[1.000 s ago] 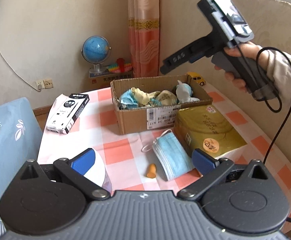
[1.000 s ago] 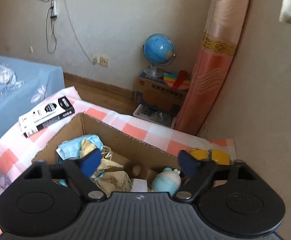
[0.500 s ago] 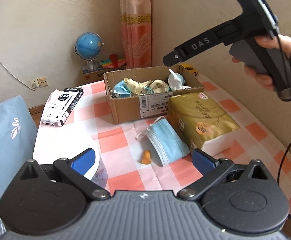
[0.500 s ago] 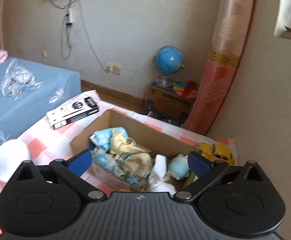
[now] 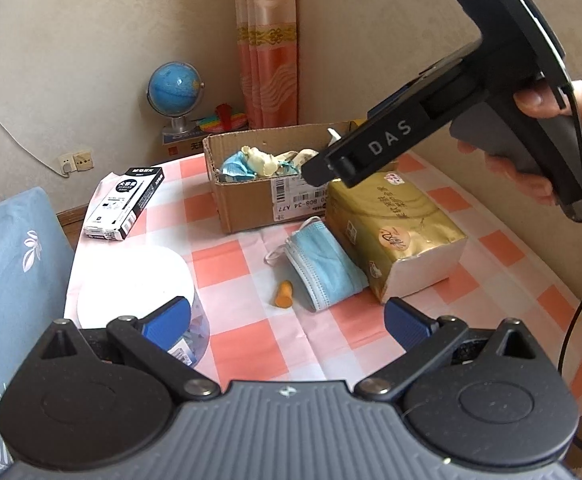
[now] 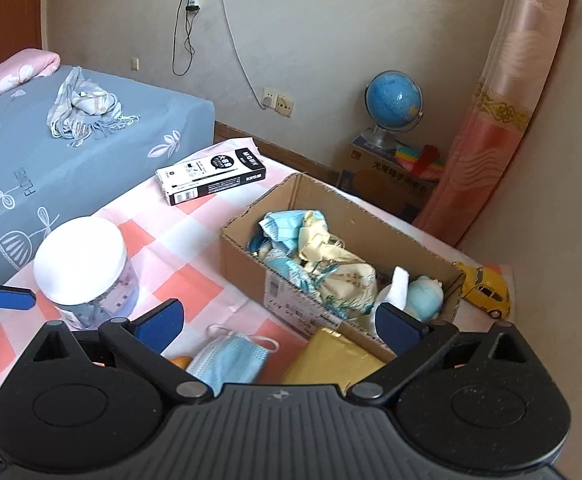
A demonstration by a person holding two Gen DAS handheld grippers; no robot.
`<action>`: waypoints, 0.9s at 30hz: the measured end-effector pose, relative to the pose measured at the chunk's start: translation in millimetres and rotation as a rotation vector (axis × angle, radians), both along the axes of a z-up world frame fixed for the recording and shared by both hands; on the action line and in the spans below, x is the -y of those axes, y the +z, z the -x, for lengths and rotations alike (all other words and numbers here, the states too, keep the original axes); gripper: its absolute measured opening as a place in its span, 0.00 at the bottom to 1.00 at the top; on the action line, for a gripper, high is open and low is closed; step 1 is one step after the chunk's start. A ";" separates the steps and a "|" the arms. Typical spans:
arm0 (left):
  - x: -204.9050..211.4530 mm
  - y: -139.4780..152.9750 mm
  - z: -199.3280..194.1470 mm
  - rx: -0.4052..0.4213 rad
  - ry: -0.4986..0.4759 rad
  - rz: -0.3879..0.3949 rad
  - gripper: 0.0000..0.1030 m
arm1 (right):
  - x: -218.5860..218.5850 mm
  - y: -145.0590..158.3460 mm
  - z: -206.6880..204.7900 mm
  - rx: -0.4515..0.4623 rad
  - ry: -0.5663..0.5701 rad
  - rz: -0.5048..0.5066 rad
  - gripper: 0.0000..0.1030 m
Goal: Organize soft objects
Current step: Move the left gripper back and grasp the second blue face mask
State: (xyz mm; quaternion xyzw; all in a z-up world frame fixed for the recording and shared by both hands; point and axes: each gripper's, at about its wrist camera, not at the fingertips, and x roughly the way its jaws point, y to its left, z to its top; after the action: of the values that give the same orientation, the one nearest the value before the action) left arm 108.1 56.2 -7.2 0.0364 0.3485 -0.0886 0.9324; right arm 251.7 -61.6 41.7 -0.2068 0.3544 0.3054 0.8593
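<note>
A cardboard box [image 5: 251,208] [image 6: 247,258] on the checked tablecloth holds crumpled blue masks, a cream cloth bag [image 6: 343,276] and a pale blue plush [image 6: 425,298]. A blue face mask [image 5: 323,268] [image 6: 231,360] lies on the cloth in front of the box, beside a gold tissue pack [image 5: 399,236] [image 6: 331,362]. An orange earplug [image 5: 283,294] lies left of the mask. My left gripper [image 5: 287,320] is open and empty, low over the near table edge. My right gripper [image 6: 277,320] is open and empty, raised above the box and mask.
A white-lidded clear jar [image 6: 79,268] [image 5: 139,280] stands at the near left. A black-and-white pen box [image 5: 125,204] [image 6: 211,178] lies at the far left. A yellow toy car [image 6: 485,290] sits right of the box. A blue bed [image 6: 51,152] borders the table's left.
My right gripper has risen and pulled back from over the box toward the near side. My left gripper has drawn back and up, so more of the table shows.
</note>
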 end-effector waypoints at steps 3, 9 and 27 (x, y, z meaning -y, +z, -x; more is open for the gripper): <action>-0.7 -2.1 -2.9 -0.002 -0.003 0.020 0.99 | 3.0 4.0 4.1 -0.008 -0.017 -0.026 1.00; 0.5 -6.2 -16.4 -0.013 0.007 0.053 0.95 | 22.6 18.7 21.4 0.022 -0.080 -0.096 1.00; 25.9 -13.5 -88.0 -0.117 0.010 0.123 0.59 | 122.3 -19.6 90.7 0.073 -0.396 -0.199 1.00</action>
State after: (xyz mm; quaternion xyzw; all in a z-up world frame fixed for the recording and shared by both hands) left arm 196.1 30.3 -20.7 -0.0281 0.3965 -0.1071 0.9113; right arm 161.1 -183.9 22.1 -0.0581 0.3251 0.1565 0.9308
